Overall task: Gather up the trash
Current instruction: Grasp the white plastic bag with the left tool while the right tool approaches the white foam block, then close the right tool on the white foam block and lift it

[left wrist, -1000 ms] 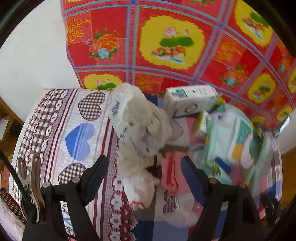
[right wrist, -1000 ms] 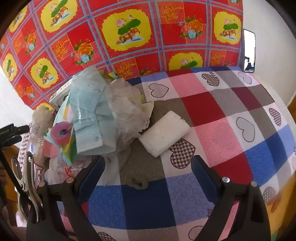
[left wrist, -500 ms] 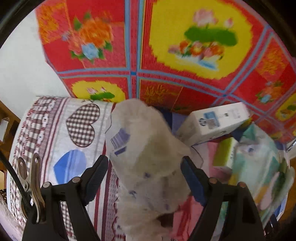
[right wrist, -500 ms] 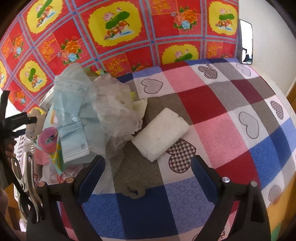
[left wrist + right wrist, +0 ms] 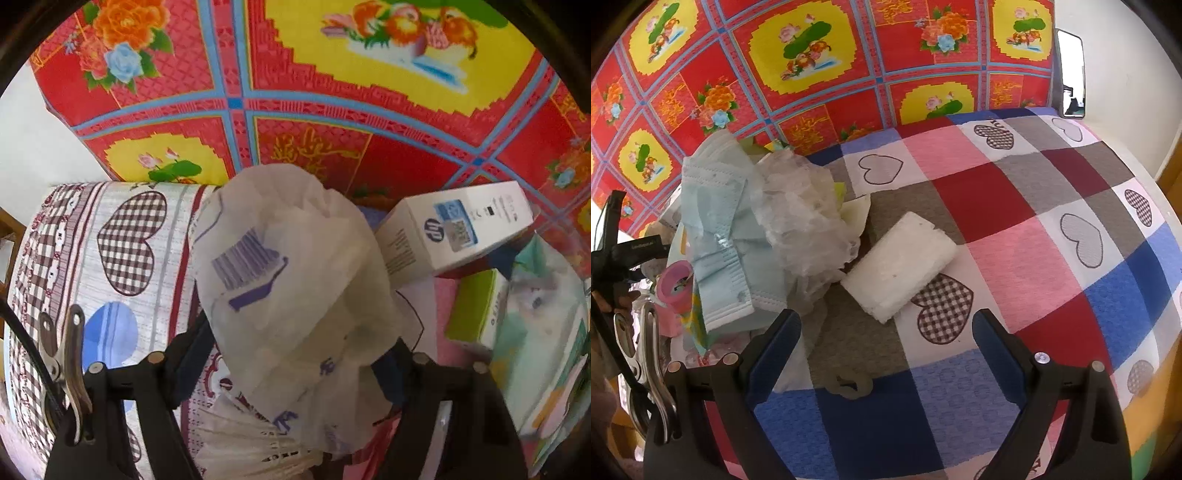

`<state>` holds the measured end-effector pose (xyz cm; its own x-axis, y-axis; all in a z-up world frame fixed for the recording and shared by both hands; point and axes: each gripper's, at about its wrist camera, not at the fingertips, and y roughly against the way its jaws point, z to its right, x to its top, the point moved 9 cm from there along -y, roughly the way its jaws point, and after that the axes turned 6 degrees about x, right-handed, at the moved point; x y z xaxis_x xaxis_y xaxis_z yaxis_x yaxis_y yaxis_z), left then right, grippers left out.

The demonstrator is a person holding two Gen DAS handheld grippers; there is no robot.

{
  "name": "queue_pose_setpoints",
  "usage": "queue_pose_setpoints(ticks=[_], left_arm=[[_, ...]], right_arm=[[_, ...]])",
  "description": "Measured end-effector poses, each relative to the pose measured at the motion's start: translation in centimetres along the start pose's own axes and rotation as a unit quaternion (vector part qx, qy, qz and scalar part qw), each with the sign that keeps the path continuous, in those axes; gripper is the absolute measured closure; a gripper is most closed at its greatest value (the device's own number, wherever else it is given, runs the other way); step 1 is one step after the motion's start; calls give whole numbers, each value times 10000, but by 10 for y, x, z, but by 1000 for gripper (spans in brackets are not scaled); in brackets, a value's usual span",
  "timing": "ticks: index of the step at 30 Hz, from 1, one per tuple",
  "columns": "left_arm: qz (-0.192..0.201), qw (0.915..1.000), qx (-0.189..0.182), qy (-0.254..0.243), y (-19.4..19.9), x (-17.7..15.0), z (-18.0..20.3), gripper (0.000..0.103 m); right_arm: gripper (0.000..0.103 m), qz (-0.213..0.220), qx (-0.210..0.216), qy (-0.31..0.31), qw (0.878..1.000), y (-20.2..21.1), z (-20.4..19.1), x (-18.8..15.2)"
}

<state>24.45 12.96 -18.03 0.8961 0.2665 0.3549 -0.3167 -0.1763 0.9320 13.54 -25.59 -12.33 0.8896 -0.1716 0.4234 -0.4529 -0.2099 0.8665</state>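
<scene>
In the left wrist view a crumpled white plastic bag [image 5: 295,280] with purple print fills the space between the fingers of my left gripper [image 5: 295,350], which stand wide apart around it. In the right wrist view my right gripper [image 5: 886,343] is open and empty over the checked cloth, just in front of a white foam block [image 5: 897,266]. Left of the block lies a heap of trash: a light blue face mask [image 5: 716,236], crumpled clear plastic [image 5: 805,221] and a pink tape roll [image 5: 674,282].
A white HP box [image 5: 454,229] and a green-and-white carton [image 5: 476,310] lie right of the bag. The table [image 5: 1071,221] has a heart-patterned checked cloth. A red and yellow floral cloth [image 5: 812,74] hangs behind. The left gripper's body shows at the left edge [image 5: 613,251].
My left gripper has moved forward so the white bag now sits between its fingers and fills the view. My right gripper has drifted slightly closer to the foam block.
</scene>
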Motion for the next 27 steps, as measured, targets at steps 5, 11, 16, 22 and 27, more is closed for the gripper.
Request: queue_pose_setpoints(ticks=[5, 11, 16, 22, 27], left_arm=[[125, 9997, -93, -164, 2, -1, 7, 51], [270, 9992, -178, -221, 17, -9, 4, 71], [549, 9980, -262, -177, 41, -13, -16, 75], [874, 9956, -323, -53, 77, -16, -37, 76], [993, 9947, -282, 11, 100, -11, -35, 76]], right_arm=[[9, 34, -63, -123, 9999, 1, 10, 0], [25, 14, 17, -322, 9995, -1, 16, 1], [36, 15, 131, -455, 9989, -7, 17, 3], [54, 57, 264, -590, 9979, -18, 15, 18], [56, -23, 279, -631, 9976, -29, 14, 25]])
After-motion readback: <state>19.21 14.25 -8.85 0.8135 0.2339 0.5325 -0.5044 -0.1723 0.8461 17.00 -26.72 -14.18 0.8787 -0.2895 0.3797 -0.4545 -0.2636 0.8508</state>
